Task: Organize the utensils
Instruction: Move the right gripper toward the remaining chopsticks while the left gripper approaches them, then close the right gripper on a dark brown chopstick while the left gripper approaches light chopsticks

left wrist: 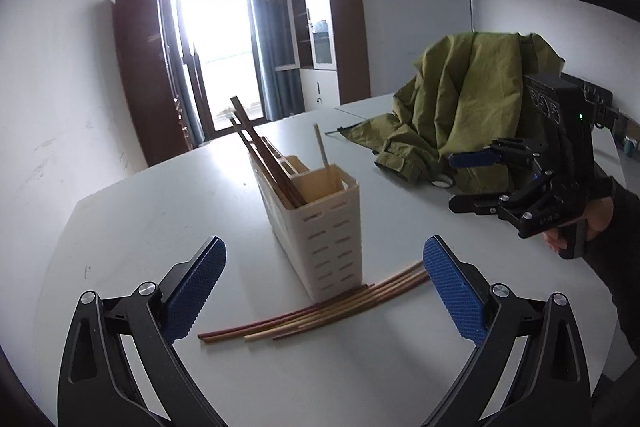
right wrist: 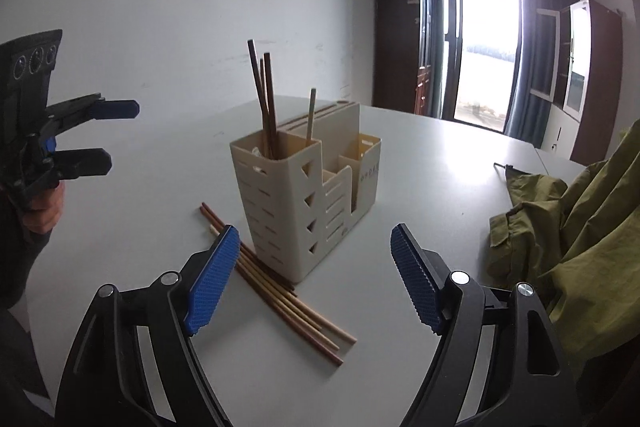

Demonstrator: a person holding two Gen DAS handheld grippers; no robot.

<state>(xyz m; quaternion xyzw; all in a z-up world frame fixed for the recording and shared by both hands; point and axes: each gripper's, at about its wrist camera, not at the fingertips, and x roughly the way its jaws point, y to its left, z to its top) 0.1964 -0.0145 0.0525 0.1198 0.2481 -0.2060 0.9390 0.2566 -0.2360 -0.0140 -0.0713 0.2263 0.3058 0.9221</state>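
Only one bit of lettering in my views: faint pale print on the short side wall of the cream utensil holder (right wrist: 370,173), seen from my right wrist. It reads something like "ORDER", but it's too small and washed out to confirm. There's embossed marking on my right gripper (left wrist: 476,181) body in the left wrist view; unreadable.

Cream slotted utensil holder (right wrist: 304,203) stands upright, four chopsticks (right wrist: 266,99) inside; loose chopsticks (right wrist: 280,291) lie at its 7 o'clock base.
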